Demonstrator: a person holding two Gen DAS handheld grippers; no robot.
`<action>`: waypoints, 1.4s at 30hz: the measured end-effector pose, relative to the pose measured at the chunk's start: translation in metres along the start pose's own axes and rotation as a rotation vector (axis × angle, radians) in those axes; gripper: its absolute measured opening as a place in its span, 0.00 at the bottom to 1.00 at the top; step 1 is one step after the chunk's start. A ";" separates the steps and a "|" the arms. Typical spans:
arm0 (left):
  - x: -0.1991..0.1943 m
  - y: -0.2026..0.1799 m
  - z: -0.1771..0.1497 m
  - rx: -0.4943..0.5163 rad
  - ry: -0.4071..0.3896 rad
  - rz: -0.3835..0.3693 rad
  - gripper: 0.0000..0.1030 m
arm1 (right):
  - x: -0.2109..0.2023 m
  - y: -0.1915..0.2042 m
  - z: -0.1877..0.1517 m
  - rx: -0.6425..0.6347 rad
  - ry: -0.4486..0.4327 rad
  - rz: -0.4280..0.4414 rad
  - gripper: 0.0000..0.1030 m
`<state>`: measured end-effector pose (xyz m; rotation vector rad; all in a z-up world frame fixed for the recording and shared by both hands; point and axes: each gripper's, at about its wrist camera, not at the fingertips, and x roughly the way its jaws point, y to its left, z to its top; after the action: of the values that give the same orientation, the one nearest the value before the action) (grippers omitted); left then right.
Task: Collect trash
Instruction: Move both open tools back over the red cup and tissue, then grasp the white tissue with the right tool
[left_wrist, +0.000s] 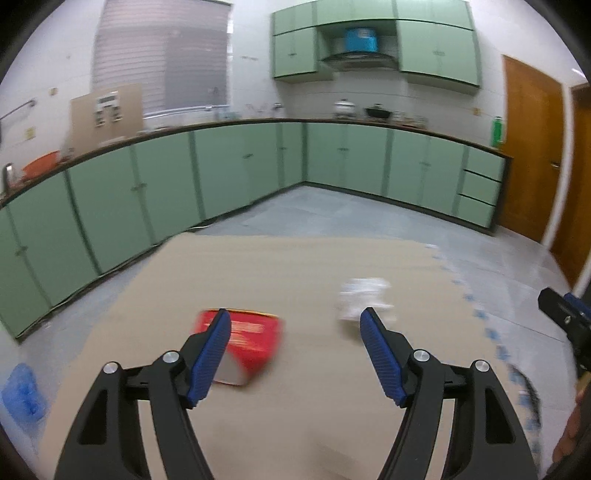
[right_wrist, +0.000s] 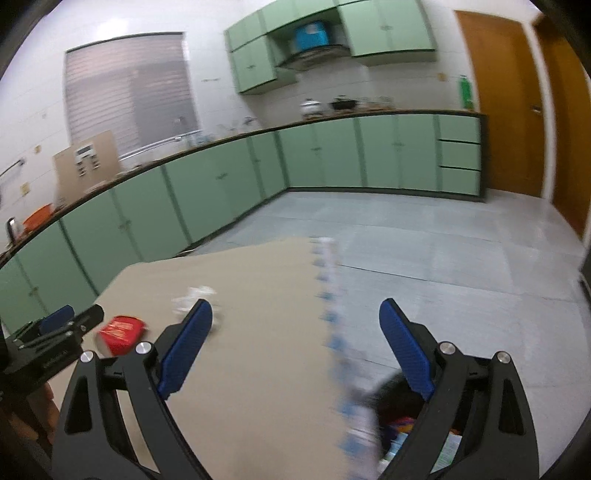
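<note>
Green kitchen cabinets (left_wrist: 229, 173) behind cardboard sheet (left_wrist: 295, 266).

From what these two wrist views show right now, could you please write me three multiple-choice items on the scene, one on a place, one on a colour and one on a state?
1. Where does the crumpled white paper lie?
A. on the tan cardboard sheet
B. on the kitchen counter
C. between one gripper's fingers

2. What colour is the carton lying on the sheet?
A. blue
B. red
C. yellow

3. How do the left gripper and right gripper stand?
A. both shut on trash
B. only the left holds something
C. both open, holding nothing

Answers: 1 A, the paper rests on the sheet beyond the fingertips. 2 B, its sides are red with pale print. 3 C, both views show wide, bare gaps between the blue pads.
</note>
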<state>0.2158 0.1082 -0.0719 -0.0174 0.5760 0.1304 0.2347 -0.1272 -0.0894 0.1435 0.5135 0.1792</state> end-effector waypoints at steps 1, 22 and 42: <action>0.004 0.012 0.000 -0.010 -0.002 0.020 0.69 | 0.008 0.010 0.001 -0.012 0.004 0.010 0.87; 0.065 0.078 -0.009 -0.100 0.072 0.076 0.69 | 0.136 0.123 -0.005 -0.133 0.198 0.003 0.69; 0.079 0.066 -0.022 -0.090 0.134 0.041 0.76 | 0.141 0.120 -0.016 -0.145 0.285 0.032 0.19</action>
<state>0.2612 0.1818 -0.1316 -0.1023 0.7045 0.1956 0.3315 0.0198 -0.1491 -0.0169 0.7797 0.2692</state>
